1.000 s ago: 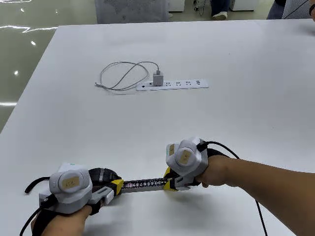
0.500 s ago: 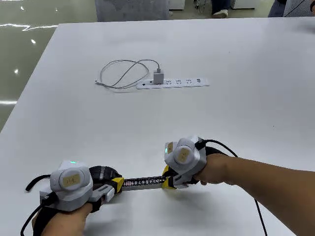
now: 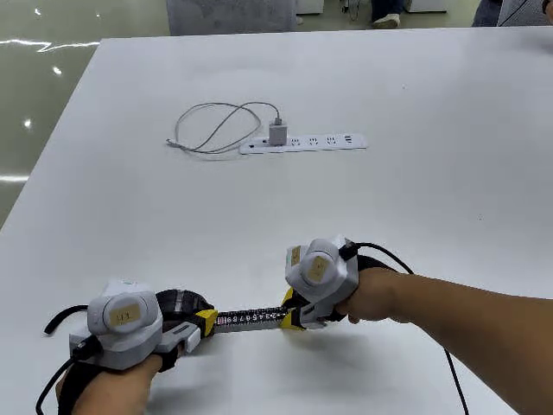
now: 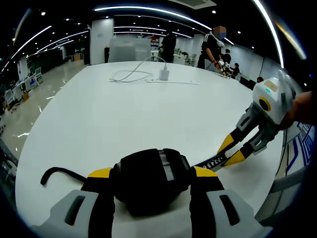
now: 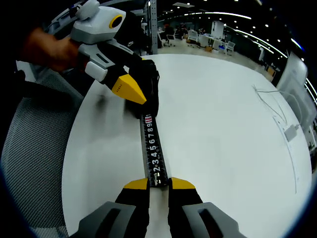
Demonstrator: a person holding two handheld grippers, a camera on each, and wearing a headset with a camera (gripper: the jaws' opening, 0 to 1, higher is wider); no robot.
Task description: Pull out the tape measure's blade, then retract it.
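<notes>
Grey left gripper point(image 3: 193, 315) and right gripper point(image 3: 286, 311) have yellow-tipped jaws.

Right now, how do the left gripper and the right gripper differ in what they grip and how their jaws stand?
The left gripper clamps the tape measure's black case; the right gripper pinches the end of the blade. The left gripper's jaws stand wide apart around the case; the right gripper's jaws are nearly together on the thin blade. Both have yellow tips and face each other along the short length of blade.

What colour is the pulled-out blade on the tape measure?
Black with white numbers and a small red mark. The blade shows best in the right gripper view.
</notes>
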